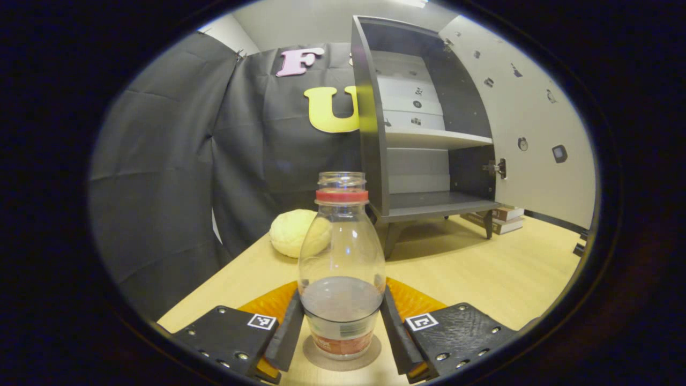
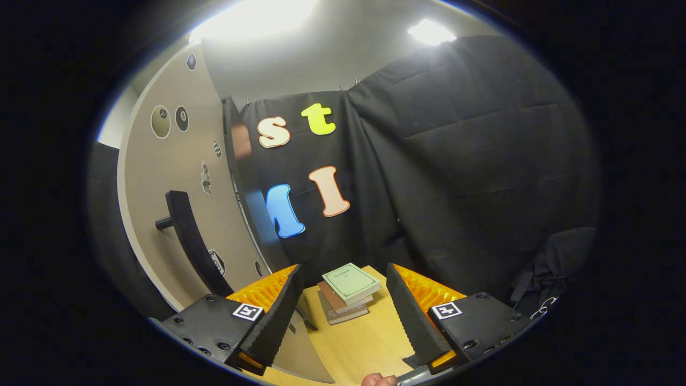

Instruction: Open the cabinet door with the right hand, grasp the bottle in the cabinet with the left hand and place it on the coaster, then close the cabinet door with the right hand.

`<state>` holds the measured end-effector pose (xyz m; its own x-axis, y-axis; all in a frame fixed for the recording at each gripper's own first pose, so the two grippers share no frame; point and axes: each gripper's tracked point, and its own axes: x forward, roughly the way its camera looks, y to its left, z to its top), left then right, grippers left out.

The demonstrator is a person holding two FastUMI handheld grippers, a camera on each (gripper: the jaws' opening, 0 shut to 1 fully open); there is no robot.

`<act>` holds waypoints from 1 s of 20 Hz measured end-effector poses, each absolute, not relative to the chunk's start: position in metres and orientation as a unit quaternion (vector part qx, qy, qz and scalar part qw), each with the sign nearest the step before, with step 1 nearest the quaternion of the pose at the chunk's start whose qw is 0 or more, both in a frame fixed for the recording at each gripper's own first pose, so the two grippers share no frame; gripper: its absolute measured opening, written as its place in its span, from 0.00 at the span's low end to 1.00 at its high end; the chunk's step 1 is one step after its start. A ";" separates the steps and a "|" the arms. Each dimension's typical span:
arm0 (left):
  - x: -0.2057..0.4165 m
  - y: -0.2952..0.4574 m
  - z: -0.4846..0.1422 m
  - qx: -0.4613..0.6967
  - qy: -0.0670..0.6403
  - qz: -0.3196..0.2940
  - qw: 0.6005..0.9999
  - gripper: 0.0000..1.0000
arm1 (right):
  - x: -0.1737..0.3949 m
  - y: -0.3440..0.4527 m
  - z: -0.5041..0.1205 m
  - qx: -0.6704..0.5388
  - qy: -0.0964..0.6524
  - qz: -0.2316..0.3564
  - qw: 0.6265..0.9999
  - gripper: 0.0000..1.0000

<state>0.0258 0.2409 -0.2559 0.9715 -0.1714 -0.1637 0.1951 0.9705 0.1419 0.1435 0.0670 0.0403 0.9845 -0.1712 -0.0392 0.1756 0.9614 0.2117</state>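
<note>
Pale wood forms the table (image 1: 482,268), on which the grey cabinet (image 1: 375,134) stands on short legs near the far edge, with bare tabletop lying between it and the near side. Its door (image 1: 530,134) is swung fully open to the right, and two vacant shelves are exposed. In the right gripper view the door's outer face is seen close at the left, with its black handle (image 2: 185,236) just beside the right gripper (image 2: 343,316), whose jaws are spread wide around nothing; a stack of books (image 2: 347,292) lies beyond them. The bottle (image 1: 341,268) is stood upright, red-ringed neck at the top, long axis vertical, on the round coaster (image 1: 341,359) near the table's front edge. The left gripper (image 1: 341,335) is set closely around its lower body; firm contact cannot be told. A pale yellow lump (image 1: 295,233) is seen behind the bottle.
</note>
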 end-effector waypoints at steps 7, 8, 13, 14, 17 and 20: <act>0.023 0.240 -0.254 0.066 0.092 -0.089 0.990 0.78 | 0.145 0.064 0.031 0.095 0.020 -0.092 0.991 0.98; 0.024 0.240 -0.252 0.062 0.090 -0.087 0.990 0.81 | 0.144 0.065 0.026 0.089 0.026 -0.091 0.992 0.98; 0.023 0.240 -0.232 0.058 0.079 -0.089 0.991 0.82 | 0.145 0.069 0.016 0.044 0.039 -0.083 0.995 0.98; 0.021 0.239 -0.226 0.056 0.076 -0.089 0.992 0.82 | 0.146 0.071 0.015 0.036 0.041 -0.079 0.995 0.98; 0.017 0.235 -0.200 0.060 0.057 -0.094 0.992 0.82 | 0.148 0.079 0.009 0.011 0.049 -0.066 0.997 0.98; 0.013 0.227 -0.161 0.070 0.026 -0.105 0.992 0.82 | 0.148 0.083 0.011 0.006 0.043 -0.058 0.997 0.98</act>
